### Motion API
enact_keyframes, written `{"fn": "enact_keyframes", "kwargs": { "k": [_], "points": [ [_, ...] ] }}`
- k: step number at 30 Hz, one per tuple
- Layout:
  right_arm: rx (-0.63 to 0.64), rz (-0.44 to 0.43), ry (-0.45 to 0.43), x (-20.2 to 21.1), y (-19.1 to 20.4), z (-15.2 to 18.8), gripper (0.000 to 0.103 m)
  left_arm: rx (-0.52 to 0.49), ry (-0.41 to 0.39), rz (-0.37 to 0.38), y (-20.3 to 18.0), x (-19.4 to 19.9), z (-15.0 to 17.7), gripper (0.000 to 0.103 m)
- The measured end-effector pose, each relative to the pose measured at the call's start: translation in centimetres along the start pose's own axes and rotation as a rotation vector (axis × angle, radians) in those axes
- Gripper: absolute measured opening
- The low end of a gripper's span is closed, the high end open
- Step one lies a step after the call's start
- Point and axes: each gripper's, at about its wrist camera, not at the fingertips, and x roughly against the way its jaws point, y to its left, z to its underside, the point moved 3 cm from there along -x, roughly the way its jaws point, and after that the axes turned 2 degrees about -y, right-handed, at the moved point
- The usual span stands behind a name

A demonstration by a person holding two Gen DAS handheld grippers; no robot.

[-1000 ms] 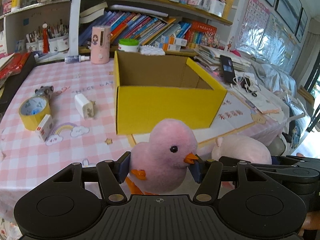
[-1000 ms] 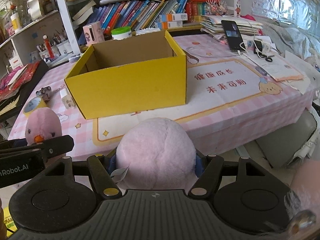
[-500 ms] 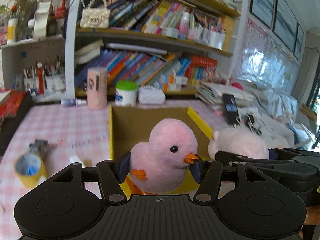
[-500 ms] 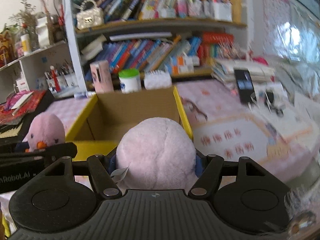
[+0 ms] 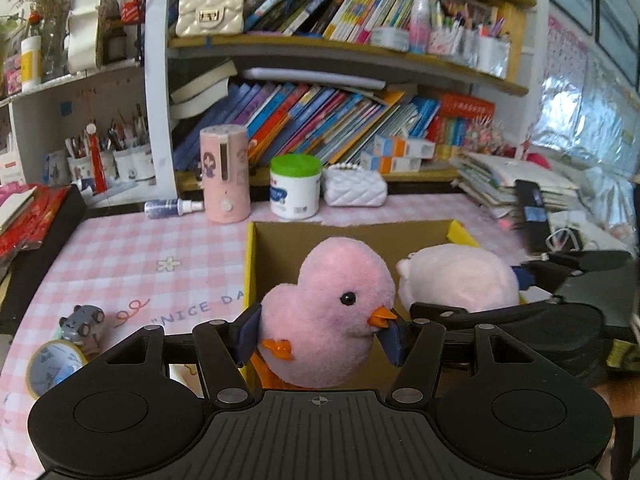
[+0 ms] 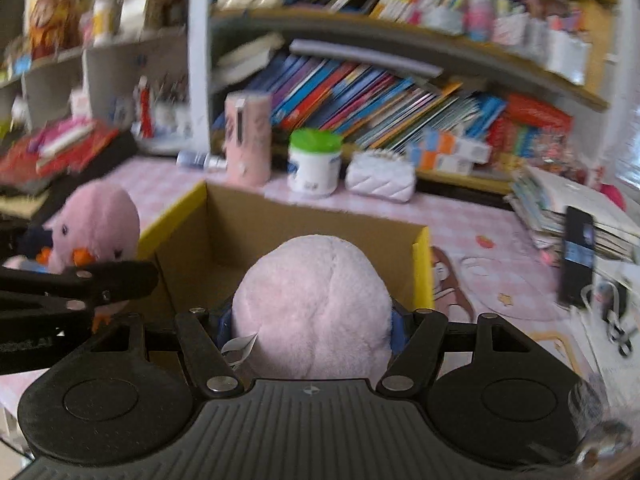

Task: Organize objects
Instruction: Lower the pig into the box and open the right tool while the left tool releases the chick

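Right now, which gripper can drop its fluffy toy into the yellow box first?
Probably the right gripper. Its pale pink plush sits centred over the open yellow box, while the left gripper's pink chick is nearer the box's left wall.

The pink chick (image 5: 328,312) and pale plush (image 6: 316,304) are fuzzy cloth; the box (image 5: 352,240) is matt cardboard, yellow outside; each hand-held gripper looks matt black ribbed plastic.

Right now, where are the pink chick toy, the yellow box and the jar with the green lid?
pink chick toy (image 5: 332,312), left wrist view, on its plush body below the eye.
yellow box (image 6: 423,270), right wrist view, on its right yellow wall edge.
green-lidded jar (image 5: 295,192), left wrist view, on its white side.
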Motion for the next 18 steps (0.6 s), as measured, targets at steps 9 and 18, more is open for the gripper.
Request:
{"fn": "enact_keyframes", "kwargs": {
  "k": [9, 18],
  "points": [
    [0.177, -0.111, 0.177, -7.4, -0.8, -0.4, 0.067, -0.021, 0.054, -0.035, -0.2, -4.8, 0.2, 0.059],
    [0.355, -0.155, 0.311, -8.9, -1.0, 0.7, 0.069, -0.099, 0.107, -0.021, -2.5, -7.5, 0.2, 0.059]
  ]
}}
